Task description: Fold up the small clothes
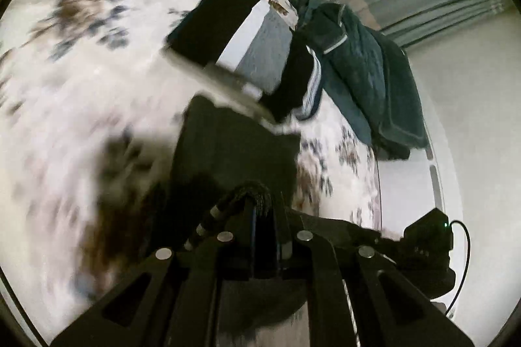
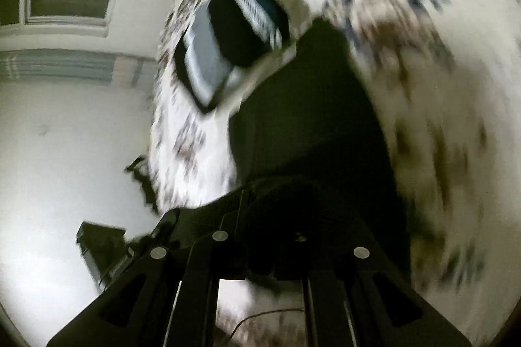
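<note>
Jaws of both grippers pinch one black garment [image 1: 234, 148]; blurrily, maybe three folded pieces [image 1: 215, 24] lie beyond.

Open floral bedsheet [image 1: 81, 106] to the left, free of clutter. Ahead, blocked by folded stack [image 1: 228, 31] and teal garment heap [image 1: 364, 70] near the bed's edge.

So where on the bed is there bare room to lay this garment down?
Free: the flowered bedspread left of the black garment both claws hold. Crowded: the far edge, with folded stacks and a heap of dark green clothes.
</note>
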Demonstrator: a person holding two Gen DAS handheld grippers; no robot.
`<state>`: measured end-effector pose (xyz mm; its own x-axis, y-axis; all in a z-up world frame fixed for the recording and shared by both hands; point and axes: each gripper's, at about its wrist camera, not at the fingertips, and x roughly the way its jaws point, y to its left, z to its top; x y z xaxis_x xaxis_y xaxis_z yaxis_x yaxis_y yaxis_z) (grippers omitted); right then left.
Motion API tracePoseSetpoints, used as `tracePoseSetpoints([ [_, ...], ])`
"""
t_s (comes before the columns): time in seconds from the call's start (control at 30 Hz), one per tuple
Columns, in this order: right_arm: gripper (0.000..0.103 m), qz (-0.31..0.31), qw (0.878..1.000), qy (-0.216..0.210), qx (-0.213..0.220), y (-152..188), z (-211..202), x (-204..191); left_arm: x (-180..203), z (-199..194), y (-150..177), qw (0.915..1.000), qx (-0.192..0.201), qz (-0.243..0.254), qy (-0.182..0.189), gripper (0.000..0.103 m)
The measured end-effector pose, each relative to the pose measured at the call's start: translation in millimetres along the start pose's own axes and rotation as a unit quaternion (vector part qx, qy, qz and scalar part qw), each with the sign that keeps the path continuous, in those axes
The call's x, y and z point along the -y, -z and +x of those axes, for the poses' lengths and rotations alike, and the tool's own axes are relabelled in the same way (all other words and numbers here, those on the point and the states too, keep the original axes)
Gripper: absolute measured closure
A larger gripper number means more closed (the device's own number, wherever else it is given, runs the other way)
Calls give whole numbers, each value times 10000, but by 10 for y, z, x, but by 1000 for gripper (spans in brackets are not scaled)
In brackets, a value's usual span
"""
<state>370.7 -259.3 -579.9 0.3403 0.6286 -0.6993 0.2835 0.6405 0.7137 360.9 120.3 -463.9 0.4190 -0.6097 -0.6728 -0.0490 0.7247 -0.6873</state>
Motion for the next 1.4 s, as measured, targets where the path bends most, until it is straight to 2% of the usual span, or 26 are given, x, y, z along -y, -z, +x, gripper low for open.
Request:
tracePoseSetpoints([
  [0.07,95,17,9996,281,97,-531,320,-45,-62,324,-327,10000,-17,43,6,95],
  [0.13,90,69,9997,253,17,-891,508,-5,-162,637,-604,9999,-136,-46,-24,93],
  [0.2,90,117,9995,290,-8,-1224,709,20,-281,828,-821,9997,-194,-142,-68,84],
  [0.23,79,97,9994,316,47,-1336,735,27,-325,836,-879,9997,-137,-170,-47,71],
  [0.27,65,78,9990,429,104,-1386,721,36,-378,827,-915,9997,-89,-205,-51,47],
  [0.3,46,57,9985,522,171,-1412,685,46,-453,790,-941,9996,-43,-274,-43,39],
  [0.33,42,38,9983,527,228,-1401,650,61,-506,747,-936,9995,11,-326,15,38],
  [0.43,42,14,9980,617,142,-1215,537,218,-669,677,-837,9992,-94,-379,-64,38],
  [0.57,42,98,9945,1014,-228,-786,436,577,-751,565,-486,9985,-303,-177,-417,38],
  [0.63,42,119,9929,1116,-387,-564,366,739,-717,391,-197,9974,-298,13,-654,38],
  [0.77,42,364,9920,993,-695,-212,186,1040,-731,3,470,9966,-383,-104,-724,38],
  [0.83,35,409,9911,930,-858,-170,142,1150,-763,-170,830,9961,-441,-358,-681,38],
  [0.9,34,289,9905,937,-962,-226,131,1215,-812,-248,1174,9953,-520,-735,-365,38],
  [0.97,33,165,9903,860,-1081,-341,171,1214,-835,-177,1406,9931,-620,-995,-70,33],
  [1.07,24,-18,9908,477,-1266,-671,397,1187,-873,147,1707,9862,-698,-1489,217,33],
  [1.13,22,-244,9899,176,-1386,-976,674,1153,-886,398,1803,9822,-614,-1758,246,33],
  [1.23,22,-434,9853,-141,-1648,-1287,1098,1129,-887,729,1842,9786,-248,-2037,164,33],
  [1.3,22,-506,9793,-493,-1898,-1417,1373,1083,-849,855,1814,9764,151,-2150,104,25],
  [1.33,20,-541,9769,-602,-1980,-1440,1448,1056,-800,873,1785,9756,341,-2165,97,14],
  [1.4,20,-708,9717,-645,-2157,-1480,1663,957,-705,911,1756,9744,581,-2168,-100,10],
])
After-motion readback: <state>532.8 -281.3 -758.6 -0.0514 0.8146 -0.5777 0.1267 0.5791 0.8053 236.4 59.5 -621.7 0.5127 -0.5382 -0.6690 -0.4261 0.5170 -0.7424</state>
